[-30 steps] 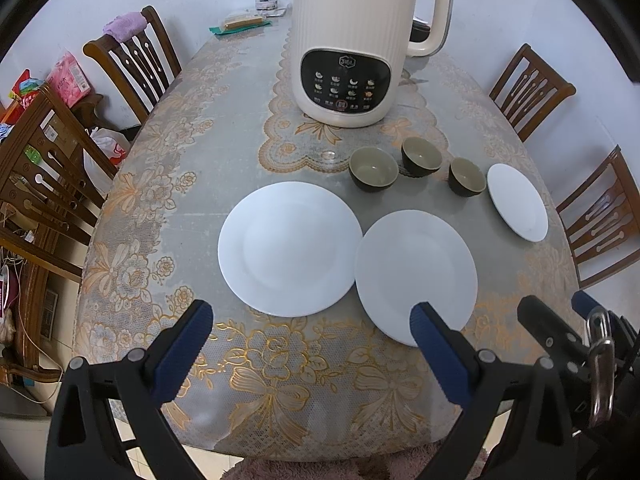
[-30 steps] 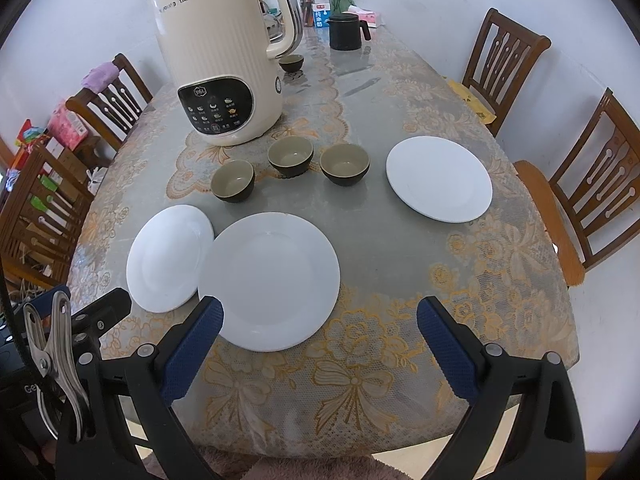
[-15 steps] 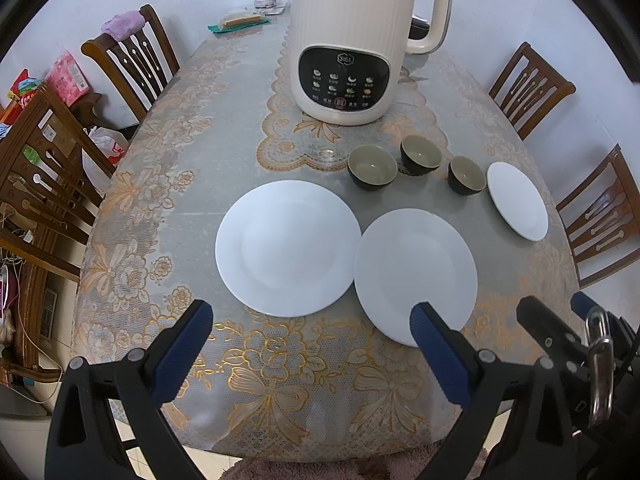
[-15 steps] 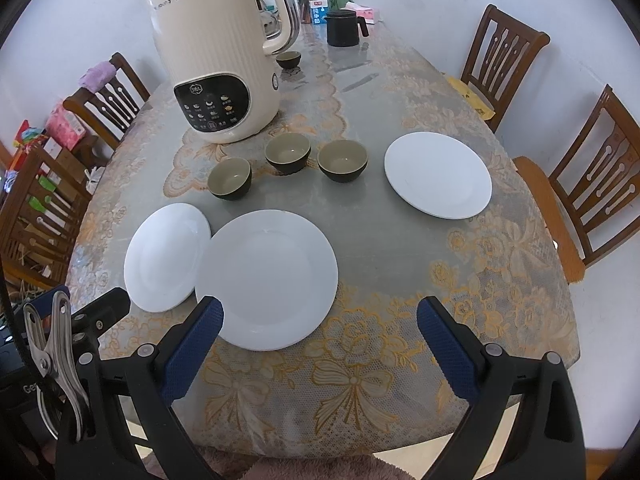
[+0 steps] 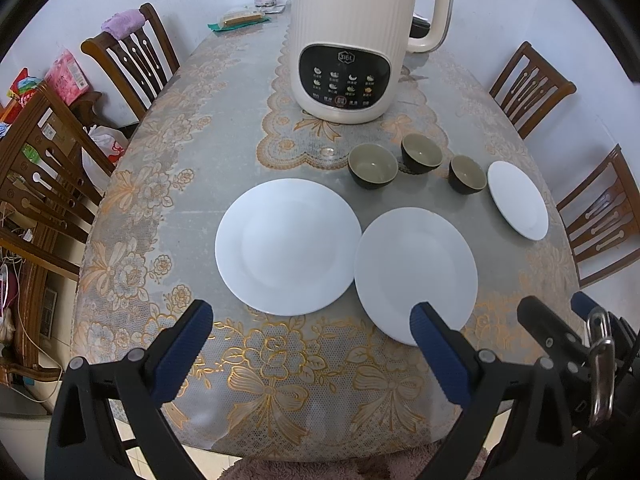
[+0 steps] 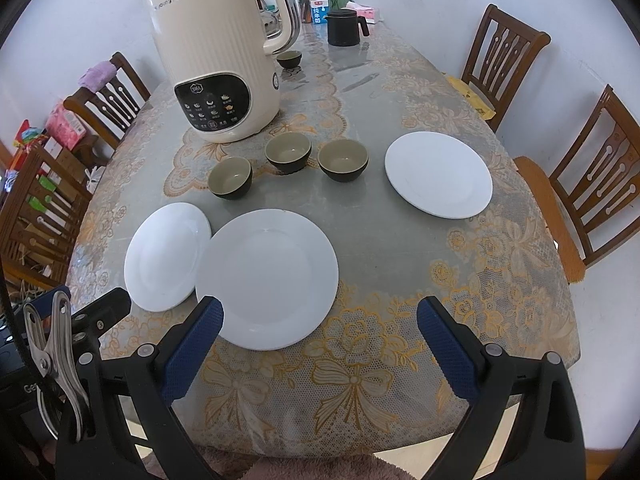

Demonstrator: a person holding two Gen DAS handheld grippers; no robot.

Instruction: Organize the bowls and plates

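Closest in, the left gripper (image 5: pixel 310 322) hangs over the near table edge with its blue-padded jaws spread wide, nothing between them. The right gripper (image 6: pixel 320 320) is the same: jaws far apart, empty, above the lace tablecloth (image 6: pixel 360 380).

Just past the fingertips lie two white plates side by side, rims touching or nearly so. The left plate (image 5: pixel 288 246) sits ahead of the left gripper; the middle plate (image 6: pixel 266 278) lies in front of the right gripper's left finger, which overlaps its near rim in the right wrist view.

Further out and off to the right, well apart from that pair, is the third plate (image 6: pixel 438 174), flat near the table's right side.

Behind the plates, three dark bowls with pale insides stand upright in a loose row: the left bowl (image 6: pixel 230 178), the centre bowl (image 6: pixel 288 153) and the right bowl (image 6: pixel 343 159), none touching.

Right behind the bowls looms a big cream appliance (image 6: pixel 218 60) with a black control panel, blocking much of the far table. Beyond it, a small cup (image 6: pixel 289 58), a black pot (image 6: pixel 344 28), and wooden chairs (image 6: pixel 504 56) round the sides.
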